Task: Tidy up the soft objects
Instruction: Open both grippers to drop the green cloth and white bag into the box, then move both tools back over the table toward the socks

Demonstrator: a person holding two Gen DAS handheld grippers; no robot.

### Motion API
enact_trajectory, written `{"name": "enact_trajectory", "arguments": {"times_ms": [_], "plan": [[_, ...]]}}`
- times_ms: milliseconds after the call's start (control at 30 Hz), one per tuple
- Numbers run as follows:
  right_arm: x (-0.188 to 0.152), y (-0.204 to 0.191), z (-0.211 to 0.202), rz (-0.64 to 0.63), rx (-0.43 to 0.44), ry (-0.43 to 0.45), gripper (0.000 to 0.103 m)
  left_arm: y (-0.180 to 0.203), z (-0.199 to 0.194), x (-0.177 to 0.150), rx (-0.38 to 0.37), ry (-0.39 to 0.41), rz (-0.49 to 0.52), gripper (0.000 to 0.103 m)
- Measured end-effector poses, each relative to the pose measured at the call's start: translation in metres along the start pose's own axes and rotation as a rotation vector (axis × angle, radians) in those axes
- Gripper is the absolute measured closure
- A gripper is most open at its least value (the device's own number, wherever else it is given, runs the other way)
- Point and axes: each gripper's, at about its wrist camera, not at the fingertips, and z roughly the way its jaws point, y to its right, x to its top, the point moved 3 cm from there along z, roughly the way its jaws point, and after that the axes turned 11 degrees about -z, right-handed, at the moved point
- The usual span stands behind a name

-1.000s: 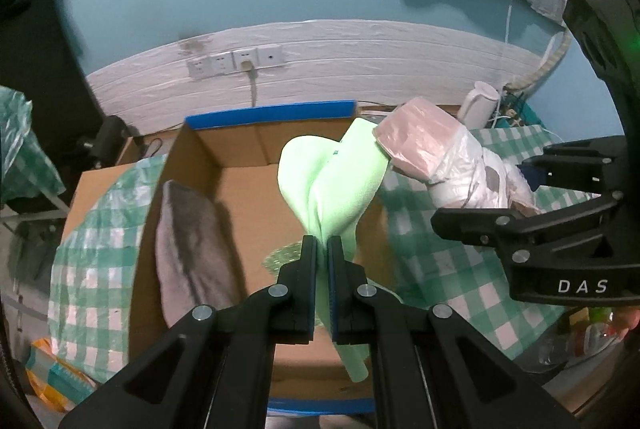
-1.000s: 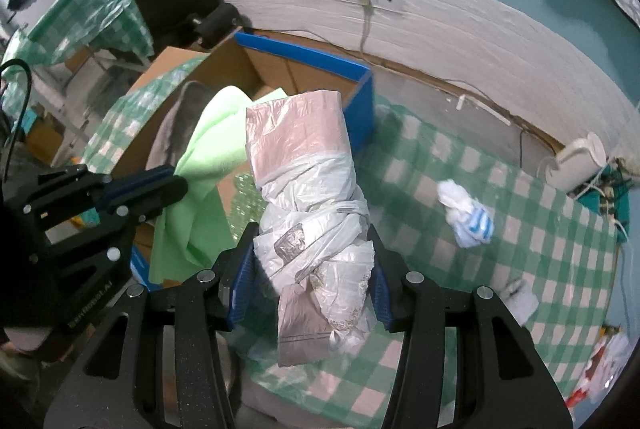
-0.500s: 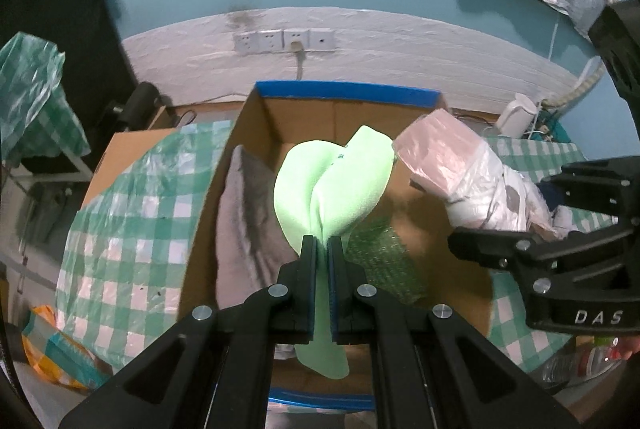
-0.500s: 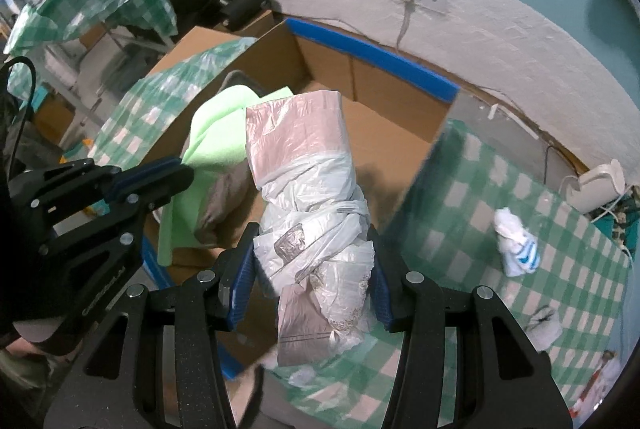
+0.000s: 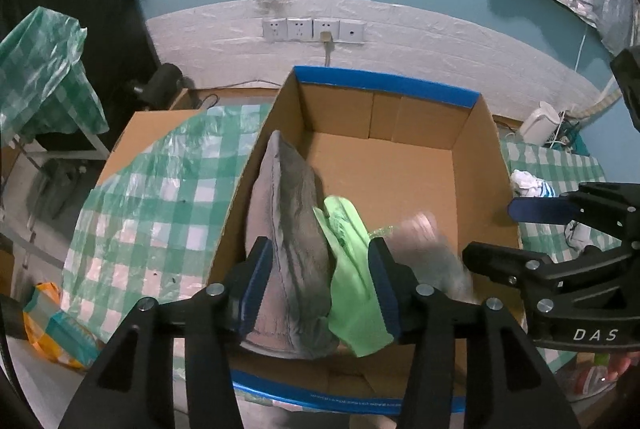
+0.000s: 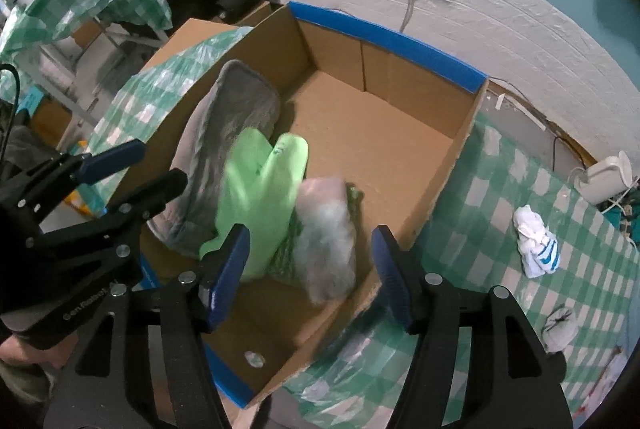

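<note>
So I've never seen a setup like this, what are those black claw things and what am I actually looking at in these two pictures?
Each picture comes from a fisheye camera mounted on a hand-held two-finger gripper, looking out along its fingers. A person holds one in each hand; there is no robot arm. The left gripper and the right gripper both stand open, holding nothing. Below them is an open brown cardboard box with blue-taped rims, on a green-and-white checked tablecloth. Inside the box are a grey folded cloth, a light green cloth and a blurred pinkish-white plastic-wrapped bundle. Out on the tablecloth lies a small white-and-blue bundle.
</note>
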Motion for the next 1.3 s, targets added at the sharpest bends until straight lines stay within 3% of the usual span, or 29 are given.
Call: {"name": "enact_trajectory", "arguments": {"times_ms": [467, 1300], "plan": [[-0.021, 0.024, -0.018, 0.04, -0.021, 0.025, 0.038, 0.032, -0.001, -0.005, -0.044, -0.006, 0.062, 0.05], [-0.118, 0.126, -0.054, 0.22, -0.12, 0.032, 0.038, 0.139, -0.005, -0.037, -0.102, -0.047, 0.253, 0.045]]}}
